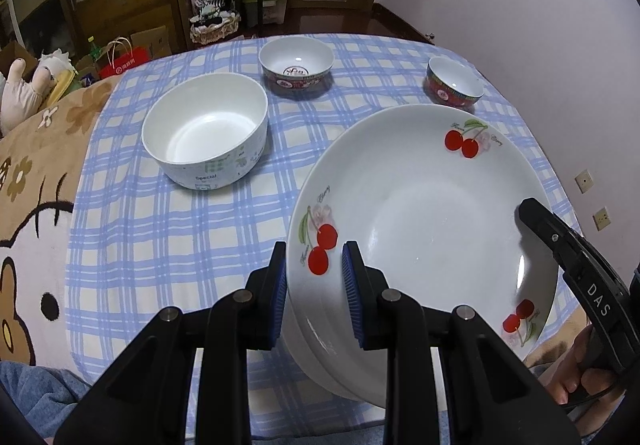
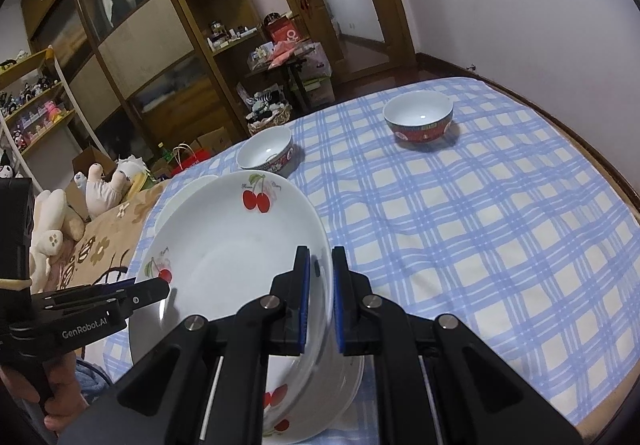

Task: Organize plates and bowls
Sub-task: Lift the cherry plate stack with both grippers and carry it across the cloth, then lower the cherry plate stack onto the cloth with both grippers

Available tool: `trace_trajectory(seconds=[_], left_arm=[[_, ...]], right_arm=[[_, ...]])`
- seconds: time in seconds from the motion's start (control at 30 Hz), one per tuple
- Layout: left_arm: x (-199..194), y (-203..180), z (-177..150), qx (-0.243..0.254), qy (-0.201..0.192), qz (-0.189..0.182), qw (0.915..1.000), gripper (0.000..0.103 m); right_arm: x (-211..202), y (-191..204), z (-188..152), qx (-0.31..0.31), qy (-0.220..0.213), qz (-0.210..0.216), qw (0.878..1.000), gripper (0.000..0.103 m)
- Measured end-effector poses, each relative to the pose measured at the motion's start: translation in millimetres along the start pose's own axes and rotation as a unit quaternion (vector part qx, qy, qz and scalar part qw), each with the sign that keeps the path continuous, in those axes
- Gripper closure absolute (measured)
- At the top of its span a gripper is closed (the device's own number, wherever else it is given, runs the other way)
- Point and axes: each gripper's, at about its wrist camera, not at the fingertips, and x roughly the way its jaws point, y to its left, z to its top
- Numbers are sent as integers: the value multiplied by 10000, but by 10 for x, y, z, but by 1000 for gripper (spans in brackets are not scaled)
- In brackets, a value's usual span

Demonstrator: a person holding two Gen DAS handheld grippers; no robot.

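Observation:
A deep white plate with red cherries (image 1: 420, 197) (image 2: 232, 245) is held tilted over the blue checked tablecloth (image 1: 168, 245). My left gripper (image 1: 316, 285) is shut on its left rim. My right gripper (image 2: 320, 297) is shut on the opposite rim, and its black finger also shows in the left wrist view (image 1: 536, 217). The rim of another white plate (image 2: 354, 375) shows just beneath the cherry plate; I cannot tell whether they touch. A large white bowl (image 1: 204, 129), a red-patterned bowl (image 1: 296, 65) (image 2: 266, 153) and a smaller red bowl (image 1: 454, 81) (image 2: 418, 117) stand further back.
A brown flowered blanket (image 1: 36, 165) and plush toys (image 2: 52, 221) lie off the table's left side. Wooden shelves and cabinets (image 2: 160, 45) stand behind. A pale wall (image 1: 520, 5) runs along the right. A person's hand (image 1: 580, 377) holds the right gripper's handle.

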Motion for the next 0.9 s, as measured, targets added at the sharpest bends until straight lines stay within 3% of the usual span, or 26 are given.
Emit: trace_trajectory(seconds=[0.63,0.9], left_arm=[[307,13,-9,157,305,128,9993,77],[463,74,-14,-1,515,145,9986,77]], right_arm=[[327,-97,-59,3,302,-56,9995,92],[461,-98,-113,-103,446,-127,9989,92]])
